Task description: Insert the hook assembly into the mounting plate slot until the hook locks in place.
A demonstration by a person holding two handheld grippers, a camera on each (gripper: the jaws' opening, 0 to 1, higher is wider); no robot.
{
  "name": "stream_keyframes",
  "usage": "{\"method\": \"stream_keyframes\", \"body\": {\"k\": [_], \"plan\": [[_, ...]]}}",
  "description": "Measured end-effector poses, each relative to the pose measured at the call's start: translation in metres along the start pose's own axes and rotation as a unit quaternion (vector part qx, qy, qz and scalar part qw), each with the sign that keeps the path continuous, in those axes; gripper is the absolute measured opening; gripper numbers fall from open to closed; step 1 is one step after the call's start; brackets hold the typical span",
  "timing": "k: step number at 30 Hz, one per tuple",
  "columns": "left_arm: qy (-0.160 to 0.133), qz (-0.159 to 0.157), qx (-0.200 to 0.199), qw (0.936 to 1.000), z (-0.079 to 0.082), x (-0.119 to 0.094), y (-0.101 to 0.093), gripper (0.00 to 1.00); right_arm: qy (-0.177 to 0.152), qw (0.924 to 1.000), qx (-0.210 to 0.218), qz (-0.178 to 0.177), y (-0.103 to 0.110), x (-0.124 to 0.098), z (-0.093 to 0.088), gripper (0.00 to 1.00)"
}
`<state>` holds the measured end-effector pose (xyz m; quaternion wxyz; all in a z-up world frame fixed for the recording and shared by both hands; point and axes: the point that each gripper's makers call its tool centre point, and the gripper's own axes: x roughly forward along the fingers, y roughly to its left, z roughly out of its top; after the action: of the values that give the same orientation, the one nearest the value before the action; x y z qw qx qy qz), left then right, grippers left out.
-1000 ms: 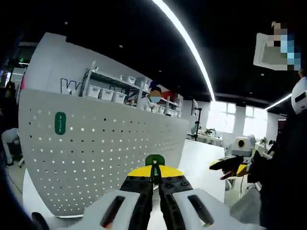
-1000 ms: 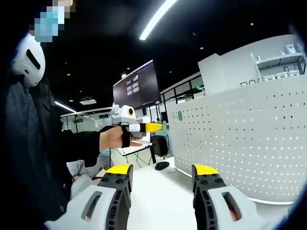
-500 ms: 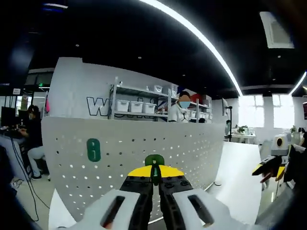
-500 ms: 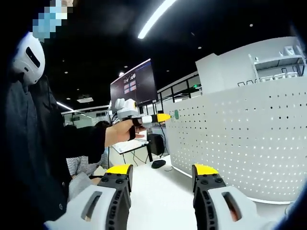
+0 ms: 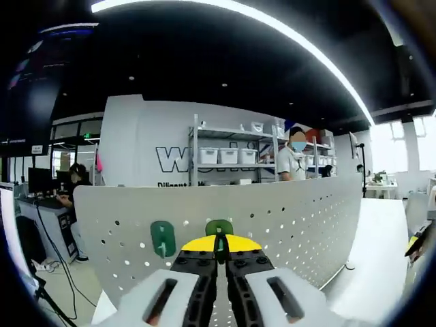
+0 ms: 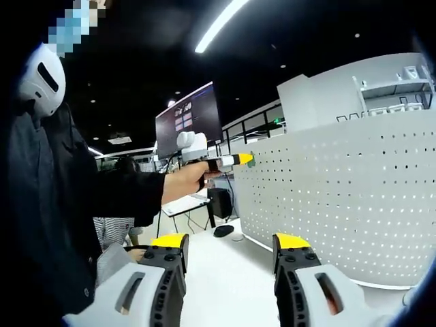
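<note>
Left gripper is pointing at the white pegboard panel, jaws pressed nearly together and pinching a green hook piece whose rounded top is sticking up between the yellow tips. Just left of it in the left gripper view, a second green hook is sitting on the pegboard face, apart from the held one. Behind the panel that view is also showing shelving with white bins and a standing person, plus a seated person at a desk far left.

Right gripper is hanging back with jaws spread wide and nothing between them. Its view is giving the side angle: the person's hand is holding the left gripper out toward the left edge of the pegboard, green showing at its yellow tip; cannot tell whether it is touching the board. A wall monitor is showing behind.
</note>
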<state>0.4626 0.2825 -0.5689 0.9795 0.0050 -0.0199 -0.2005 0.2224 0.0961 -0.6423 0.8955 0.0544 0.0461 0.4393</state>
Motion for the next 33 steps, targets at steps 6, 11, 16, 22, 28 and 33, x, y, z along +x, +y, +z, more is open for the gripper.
{"method": "stream_keyframes", "body": {"k": [6, 11, 16, 22, 28, 33], "plan": [[0.015, 0.016, 0.041, 0.9989, -0.002, 0.010, 0.001, 0.03, 0.000, 1.0000, 0.003, -0.003, -0.002, -0.002, -0.001, 0.49], [0.015, 0.031, 0.071, 0.9969, 0.000, 0.013, -0.001, 0.03, 0.000, 1.0000, 0.005, -0.003, -0.002, -0.002, -0.002, 0.49], [0.020, 0.042, 0.084, 0.9954, -0.002, 0.017, 0.000, 0.03, 0.001, 1.0000, 0.007, -0.005, -0.004, -0.004, -0.004, 0.49], [0.013, 0.054, 0.067, 0.9962, -0.004, 0.017, 0.002, 0.03, 0.003, 1.0000, 0.007, -0.006, -0.005, -0.005, -0.005, 0.49], [0.003, 0.077, 0.098, 0.9922, -0.004, 0.017, 0.001, 0.03, 0.005, 1.0000, 0.006, -0.005, -0.005, -0.006, -0.005, 0.49], [0.003, 0.094, 0.139, 0.9858, -0.004, 0.018, -0.002, 0.03, 0.008, 0.9999, 0.007, -0.001, -0.004, -0.006, -0.006, 0.49]]}}
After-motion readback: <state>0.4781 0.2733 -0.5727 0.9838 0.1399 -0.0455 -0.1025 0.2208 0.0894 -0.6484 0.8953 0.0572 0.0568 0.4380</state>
